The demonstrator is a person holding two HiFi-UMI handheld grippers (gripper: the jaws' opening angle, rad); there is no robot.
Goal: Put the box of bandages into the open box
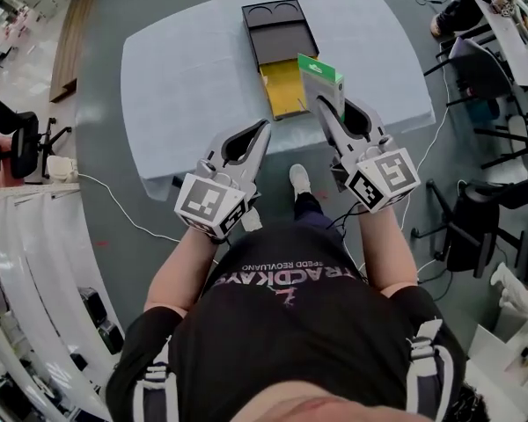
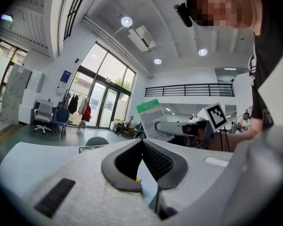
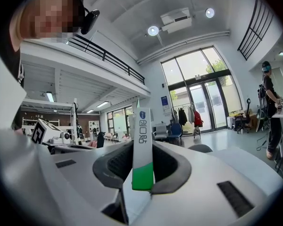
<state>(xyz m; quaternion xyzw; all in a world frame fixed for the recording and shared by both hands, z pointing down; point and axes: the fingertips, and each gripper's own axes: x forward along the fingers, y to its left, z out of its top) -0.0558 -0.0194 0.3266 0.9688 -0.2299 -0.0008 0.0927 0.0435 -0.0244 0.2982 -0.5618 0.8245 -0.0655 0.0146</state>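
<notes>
Head view. A table draped in a pale blue-grey cloth (image 1: pixel 185 86) carries the open box (image 1: pixel 282 90), a rectangular tray with a yellow interior. Its black lid (image 1: pixel 280 29), which has two round recesses, lies touching the tray's far end.

The box of bandages (image 1: pixel 321 77), a flat white carton with a green end, is clamped between the fingers of the right gripper (image 1: pixel 328 104). The carton projects forward past the fingertips, green end farthest from the person. From this view it lies along the right edge of the yellow tray and overlaps it. Whether it touches the tray cannot be told.

Right gripper view. The carton (image 3: pixel 142 140) stands on edge at the centre of the right gripper (image 3: pixel 142 173). Both dark pads are closed against its broad faces, and its narrow white-and-green side faces the camera.

Left gripper view. The left gripper (image 2: pixel 146 166) has its fingers parted by a narrow gap. Nothing lies between them; only table cloth and a sliver of yellow show through. The carton (image 2: pixel 151 119) appears beyond, to the right, well clear of these fingers.

In the head view, the left gripper (image 1: pixel 264 130) points at the near left corner of the yellow tray.
</notes>
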